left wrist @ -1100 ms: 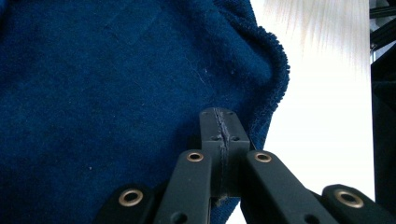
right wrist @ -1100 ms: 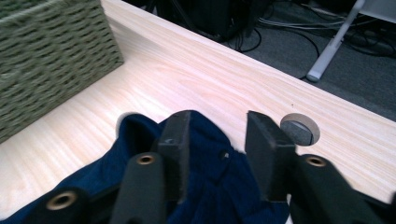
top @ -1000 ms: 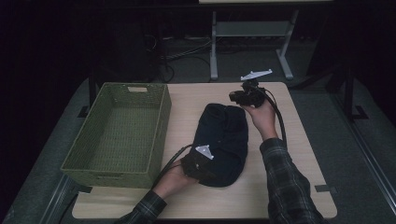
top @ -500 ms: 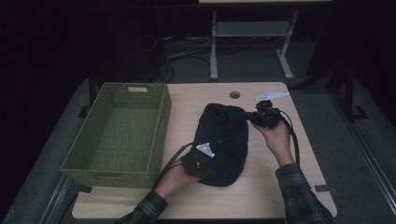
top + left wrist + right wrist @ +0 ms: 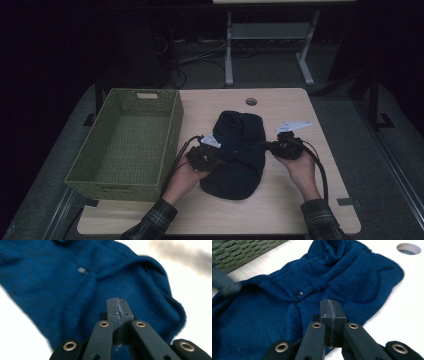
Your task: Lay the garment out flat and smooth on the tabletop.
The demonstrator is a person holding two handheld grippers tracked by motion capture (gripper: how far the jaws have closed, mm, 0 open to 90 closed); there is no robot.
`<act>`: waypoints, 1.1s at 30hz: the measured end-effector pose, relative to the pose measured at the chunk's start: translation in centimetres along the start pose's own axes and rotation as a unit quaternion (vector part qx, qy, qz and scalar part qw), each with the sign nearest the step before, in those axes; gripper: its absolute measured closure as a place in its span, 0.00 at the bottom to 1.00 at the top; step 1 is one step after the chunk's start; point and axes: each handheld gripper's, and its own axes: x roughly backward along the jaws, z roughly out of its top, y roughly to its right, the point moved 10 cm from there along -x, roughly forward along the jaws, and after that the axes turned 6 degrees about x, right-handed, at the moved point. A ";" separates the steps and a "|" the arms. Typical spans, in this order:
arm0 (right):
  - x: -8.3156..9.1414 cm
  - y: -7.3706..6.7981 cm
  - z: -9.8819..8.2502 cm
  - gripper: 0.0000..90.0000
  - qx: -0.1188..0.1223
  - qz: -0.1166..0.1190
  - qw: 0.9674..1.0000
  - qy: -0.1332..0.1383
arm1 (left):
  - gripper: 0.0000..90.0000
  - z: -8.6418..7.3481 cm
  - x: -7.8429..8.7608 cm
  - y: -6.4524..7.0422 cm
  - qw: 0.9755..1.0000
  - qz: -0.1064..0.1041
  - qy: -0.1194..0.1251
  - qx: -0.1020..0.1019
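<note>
A dark blue garment lies crumpled in the middle of the wooden table. My left gripper is at the garment's left edge and points into it. In the left gripper view its jaws are pressed together over the blue garment, with no fold seen between them. My right gripper rests at the garment's right edge and points left. In the right gripper view its jaws are shut just above the garment, close to its border.
A green woven basket, empty, stands at the table's left; its wall also appears in the right gripper view. A round cable hole sits near the far edge. Bare wood lies to the right of the garment and in front of it.
My right gripper came from the far right corner, nearer and lower, to the garment's right edge. The left gripper shifted a little up along the left edge.
</note>
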 end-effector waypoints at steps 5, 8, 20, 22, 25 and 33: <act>-0.6 -1.1 -1.4 1.00 0.005 0.004 1.000 -0.009 | 1.00 1.3 0.1 -2.5 0.998 0.048 0.021 0.021; -1.1 -1.5 -2.5 1.00 0.004 0.009 1.000 -0.023 | 1.00 1.5 -0.5 -3.9 0.997 0.070 0.023 0.029; -2.9 -1.9 -5.0 1.00 -0.006 0.008 0.998 -0.063 | 1.00 -0.6 -3.8 -6.4 0.993 0.096 -0.007 0.064; -2.9 -1.8 -5.0 1.00 -0.004 0.006 0.998 -0.063 | 1.00 -0.6 -3.9 -6.3 0.993 0.101 -0.008 0.066; -2.9 -2.0 -5.0 1.00 0.009 -0.005 0.998 -0.068 | 1.00 -0.7 -3.8 -6.0 0.993 0.108 -0.011 0.057; -2.6 -1.9 -5.3 1.00 0.013 -0.013 0.997 -0.070 | 1.00 -1.4 -3.6 -5.0 0.994 0.086 -0.018 0.058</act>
